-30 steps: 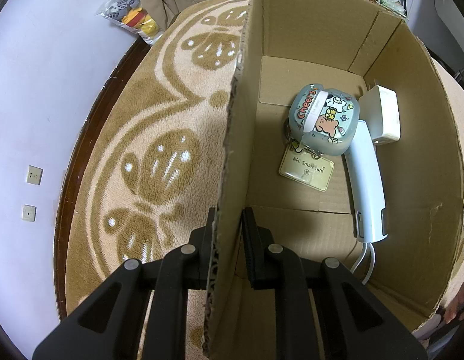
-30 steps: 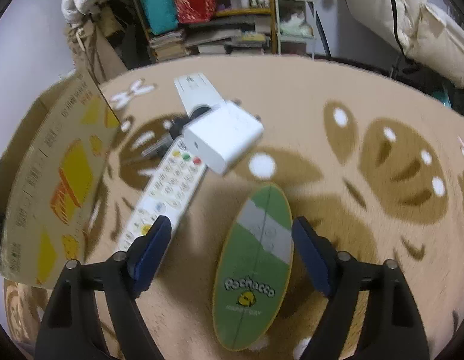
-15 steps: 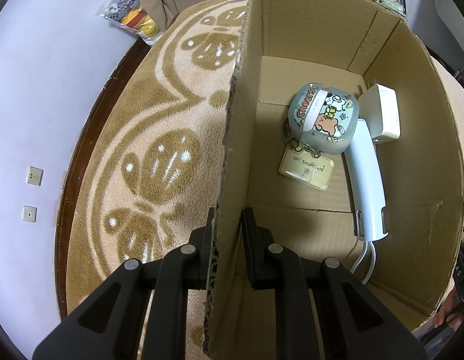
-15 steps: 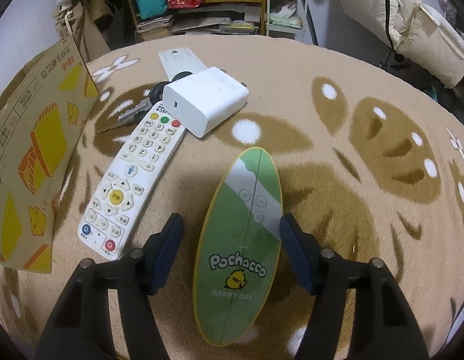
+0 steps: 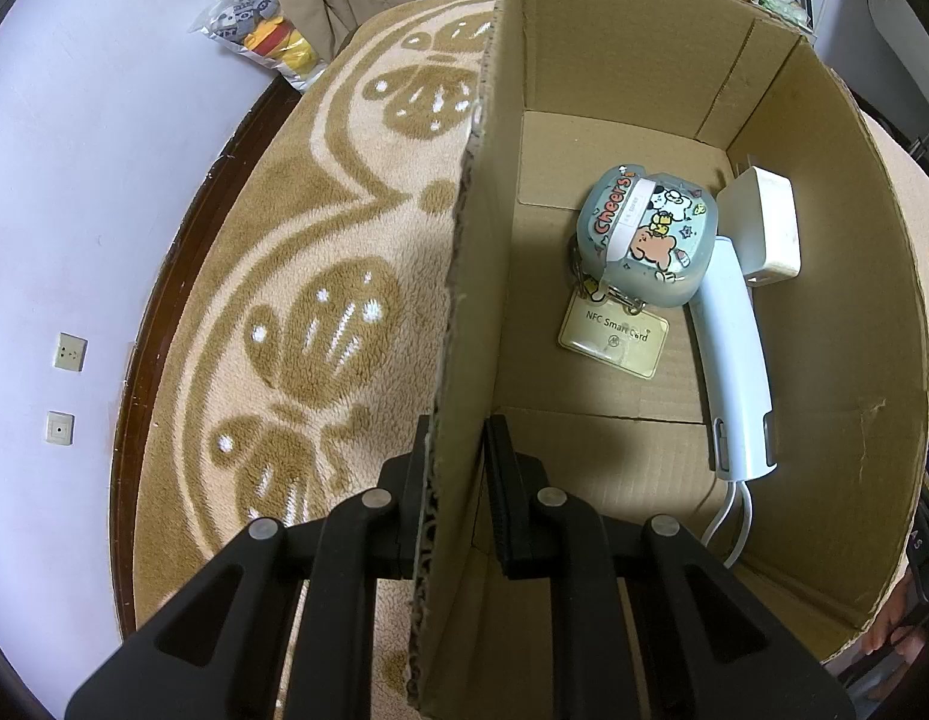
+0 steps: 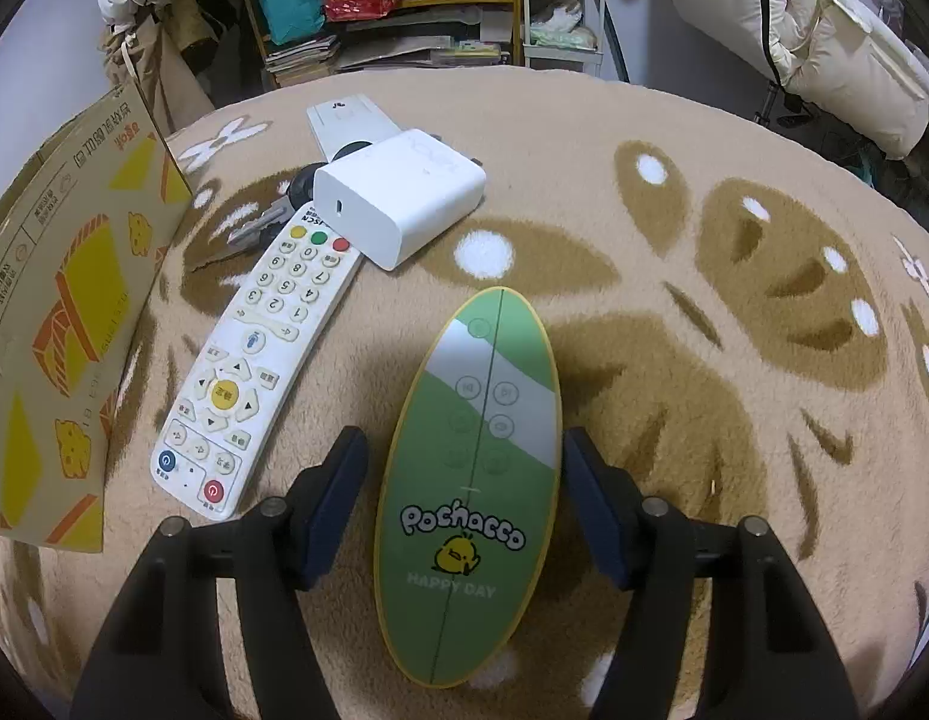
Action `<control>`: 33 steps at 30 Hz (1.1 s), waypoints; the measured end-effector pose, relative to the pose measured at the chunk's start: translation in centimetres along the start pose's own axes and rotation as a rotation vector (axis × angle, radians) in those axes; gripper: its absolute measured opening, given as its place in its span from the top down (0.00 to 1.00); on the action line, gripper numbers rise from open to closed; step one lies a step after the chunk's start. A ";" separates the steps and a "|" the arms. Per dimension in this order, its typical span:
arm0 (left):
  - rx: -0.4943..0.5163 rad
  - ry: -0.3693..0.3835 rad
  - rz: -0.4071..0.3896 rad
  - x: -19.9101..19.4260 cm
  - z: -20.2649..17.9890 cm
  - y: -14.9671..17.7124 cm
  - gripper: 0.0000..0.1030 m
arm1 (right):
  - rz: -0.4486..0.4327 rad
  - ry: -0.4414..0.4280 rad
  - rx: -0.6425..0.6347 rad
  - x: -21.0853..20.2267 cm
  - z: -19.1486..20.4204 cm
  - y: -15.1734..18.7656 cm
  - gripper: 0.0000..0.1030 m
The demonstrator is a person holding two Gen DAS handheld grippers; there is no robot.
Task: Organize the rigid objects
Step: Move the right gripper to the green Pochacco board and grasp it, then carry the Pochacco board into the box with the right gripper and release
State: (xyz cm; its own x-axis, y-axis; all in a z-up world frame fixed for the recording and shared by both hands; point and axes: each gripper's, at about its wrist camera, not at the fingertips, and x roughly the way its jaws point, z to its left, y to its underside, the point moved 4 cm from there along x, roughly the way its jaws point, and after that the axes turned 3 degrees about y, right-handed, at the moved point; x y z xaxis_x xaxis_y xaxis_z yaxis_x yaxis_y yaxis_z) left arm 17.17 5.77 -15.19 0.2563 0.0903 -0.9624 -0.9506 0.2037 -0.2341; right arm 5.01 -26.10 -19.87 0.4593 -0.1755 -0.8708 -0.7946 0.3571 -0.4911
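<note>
My left gripper (image 5: 458, 429) is shut on the left wall of an open cardboard box (image 5: 464, 300). Inside the box lie a cartoon "Cheers" case (image 5: 644, 240), an NFC card (image 5: 611, 339), a pale blue corded handle (image 5: 734, 360) and a white adapter (image 5: 764, 222). My right gripper (image 6: 464, 438) points down at the rug and straddles a green oval "Pochacco" piece (image 6: 470, 480). Its right pad is at the oval's edge; a gap shows at the left pad. A white remote (image 6: 254, 360) and a white charger block (image 6: 398, 198) lie to the left of the oval.
The box's printed outer side (image 6: 74, 300) stands at the far left of the right wrist view. Keys (image 6: 266, 222) and a flat white item (image 6: 350, 123) lie behind the remote. Shelves and bags crowd the room's back. A plush-toy bag (image 5: 260, 30) sits beyond the rug.
The right gripper's jaws have narrowed around the green oval and the gripper has shifted slightly over it. The left gripper and the box have not moved.
</note>
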 end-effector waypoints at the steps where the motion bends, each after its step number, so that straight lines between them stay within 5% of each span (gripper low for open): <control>1: 0.000 0.000 0.000 0.0 0.0 0.0 0.85 | 0.000 0.001 0.000 0.0 0.0 0.0 0.32; 7: 0.003 -0.004 0.000 -0.2 0.0 0.1 0.85 | -0.002 -0.005 0.005 0.0 0.0 0.0 0.41; 26: 0.002 -0.005 0.003 -0.1 0.0 0.0 0.85 | -0.065 -0.043 -0.008 -2.0 1.8 -2.2 0.41; 33: 0.003 -0.005 0.004 -0.1 0.0 -0.1 0.85 | -0.102 -0.154 0.023 -3.9 3.0 -4.7 0.41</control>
State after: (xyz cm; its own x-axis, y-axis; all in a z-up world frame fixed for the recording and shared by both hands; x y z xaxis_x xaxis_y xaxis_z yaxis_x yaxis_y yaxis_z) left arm 17.27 5.71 -15.08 0.2537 0.0960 -0.9625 -0.9511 0.2062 -0.2301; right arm 8.12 -24.35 -14.11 0.5934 -0.0702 -0.8019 -0.7324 0.3662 -0.5740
